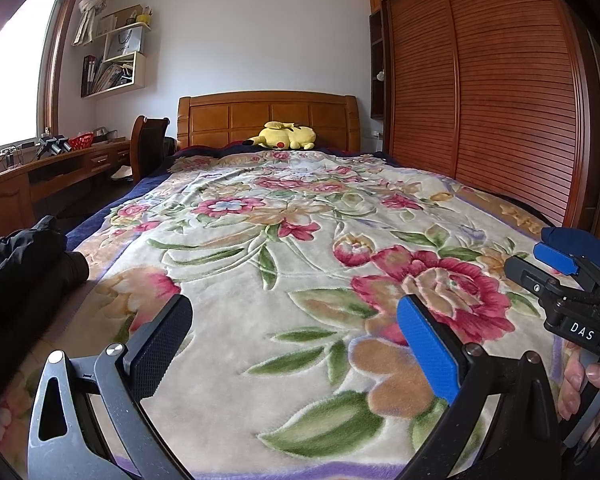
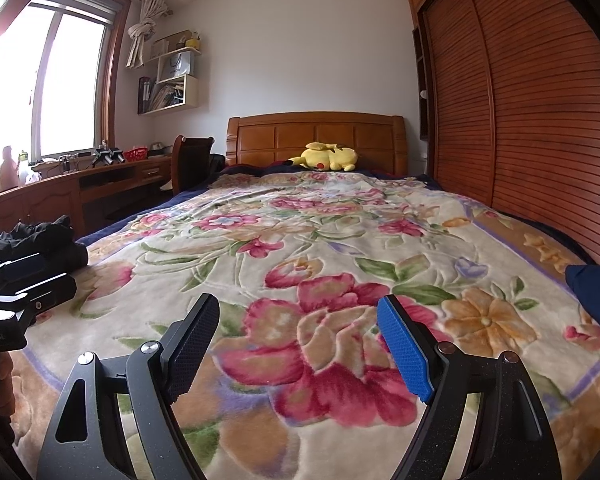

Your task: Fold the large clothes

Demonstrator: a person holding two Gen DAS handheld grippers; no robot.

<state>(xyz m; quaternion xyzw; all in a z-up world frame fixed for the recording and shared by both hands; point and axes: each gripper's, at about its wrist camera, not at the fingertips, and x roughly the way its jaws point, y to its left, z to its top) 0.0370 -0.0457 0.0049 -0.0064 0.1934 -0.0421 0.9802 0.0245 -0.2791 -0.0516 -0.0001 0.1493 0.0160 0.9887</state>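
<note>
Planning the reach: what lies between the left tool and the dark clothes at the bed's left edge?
Only bare floral blanket between left tool and dark clothes, seen in the left wrist view.

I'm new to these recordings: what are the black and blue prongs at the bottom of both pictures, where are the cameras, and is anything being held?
Those prongs are hand-held two-finger grippers, one per hand, with no robot arm. Each picture comes from a camera on one gripper, looking along its fingers. The left gripper and right gripper both stand open and hold nothing. Below them lies a cream floral blanket covering a wooden bed. A pile of dark crumpled clothes sits at the blanket's left edge, a piece of navy blue cloth at its right. A yellow plush toy rests by the headboard.
</note>
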